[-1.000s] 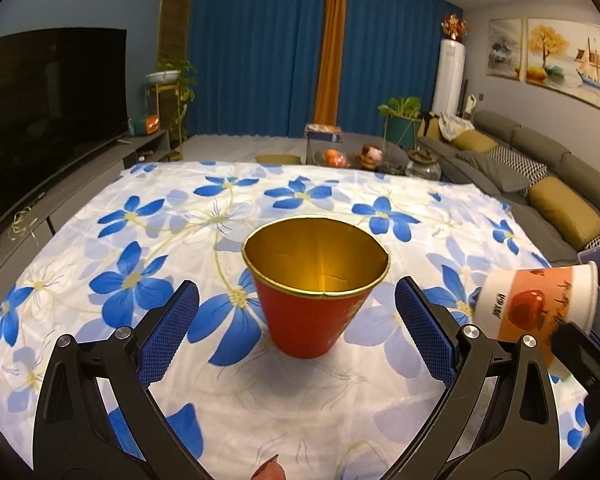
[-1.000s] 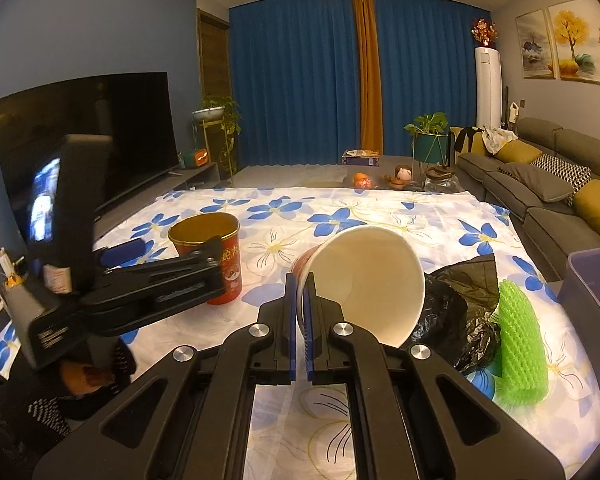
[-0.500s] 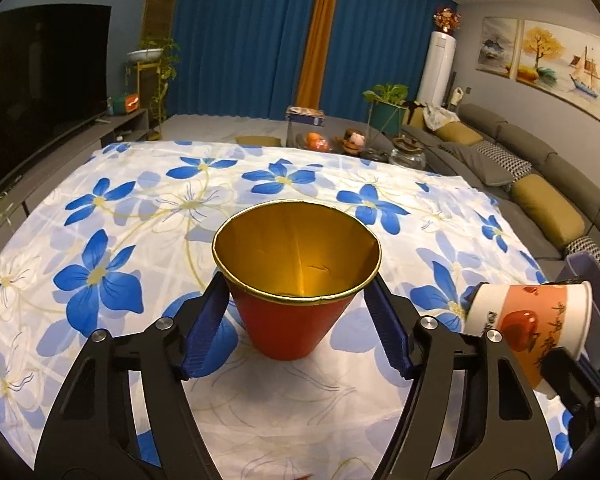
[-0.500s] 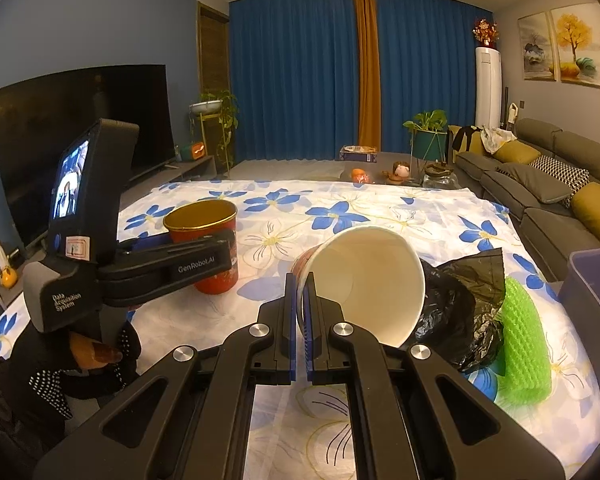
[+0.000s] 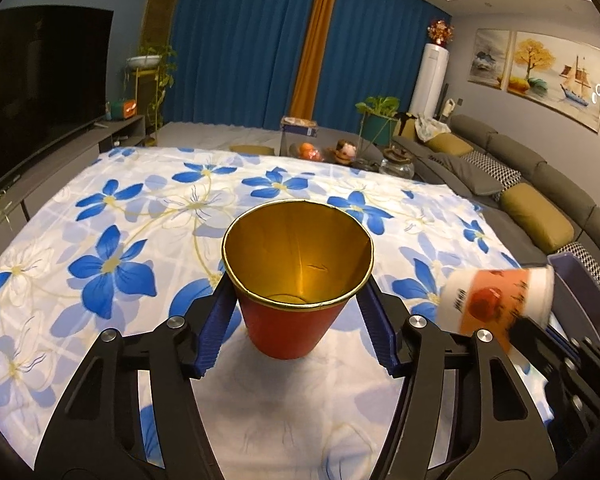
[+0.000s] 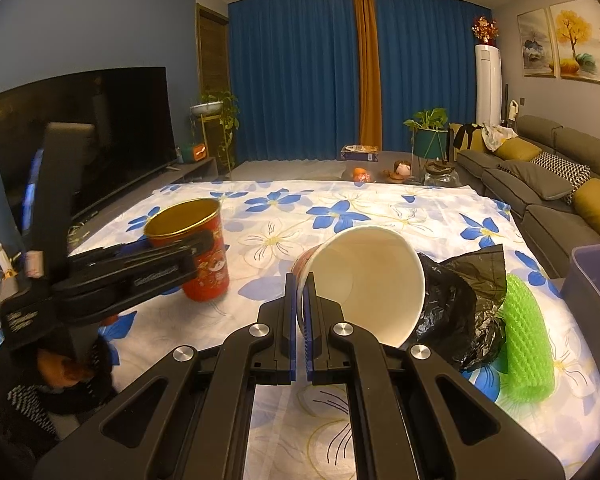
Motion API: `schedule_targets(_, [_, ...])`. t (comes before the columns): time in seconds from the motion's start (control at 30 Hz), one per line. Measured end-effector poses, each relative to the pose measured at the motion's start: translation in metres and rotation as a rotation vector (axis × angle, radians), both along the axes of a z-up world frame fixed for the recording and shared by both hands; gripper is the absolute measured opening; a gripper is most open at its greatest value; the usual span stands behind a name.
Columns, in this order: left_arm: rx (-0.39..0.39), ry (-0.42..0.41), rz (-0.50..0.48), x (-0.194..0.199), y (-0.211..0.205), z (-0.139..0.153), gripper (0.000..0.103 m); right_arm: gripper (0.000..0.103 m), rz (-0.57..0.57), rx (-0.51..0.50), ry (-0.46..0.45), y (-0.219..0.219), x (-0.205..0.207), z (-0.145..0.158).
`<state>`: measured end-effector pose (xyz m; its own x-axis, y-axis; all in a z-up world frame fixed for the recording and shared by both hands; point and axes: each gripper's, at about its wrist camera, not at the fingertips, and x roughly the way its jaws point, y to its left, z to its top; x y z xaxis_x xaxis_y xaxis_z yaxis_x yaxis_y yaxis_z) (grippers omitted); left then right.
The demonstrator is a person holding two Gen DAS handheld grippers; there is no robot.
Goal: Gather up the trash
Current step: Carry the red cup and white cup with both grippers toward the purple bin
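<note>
- On the table with the white cloth printed with blue flowers [image 5: 112,216], the red paper cup with the gold inside [image 5: 297,280] stands upright, and your left gripper [image 5: 297,322] has its two blue pads on both sides of it, just below the rim.
- The pads look touching or almost touching the cup wall; I cannot tell for sure if the grip is already firm, and the cup's foot seems to rest on the cloth.
- Your right gripper [image 6: 299,300] is closed on the rim of the white paper bowl with the red print [image 6: 366,280] and holds it tilted, mouth toward the camera, above the cloth.
- Near it lie a crumpled black plastic bag [image 6: 460,312] and a green foam net sleeve [image 6: 526,348]; the grey-purple plastic bin [image 6: 596,280] stands at the right edge of the table.
- I judge the step in hand is picking up the red cup, while the bowl waits for its drop.
- For the next move, finish the squeeze gently, because thin paper can bend, then lift straight up.
- After this, I think both cups must go to the bin; the bag and sleeve are not yet collected.
</note>
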<state>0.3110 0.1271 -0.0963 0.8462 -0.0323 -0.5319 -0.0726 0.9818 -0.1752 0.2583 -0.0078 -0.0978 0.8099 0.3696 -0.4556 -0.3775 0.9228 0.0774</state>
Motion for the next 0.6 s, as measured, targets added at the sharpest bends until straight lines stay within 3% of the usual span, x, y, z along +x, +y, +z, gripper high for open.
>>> schedule_targets(0.4, [0.048,-0.035,0.035,-0.097,0.014,0.023,0.06,0.004,0.084,0.01,-0.036,0.017,-0.027,0.017])
schedule_targets(0.6, [0.048,-0.055,0.032,-0.123,0.008,0.034,0.06,0.004,0.09,0.044,-0.059,0.0,-0.061,0.043])
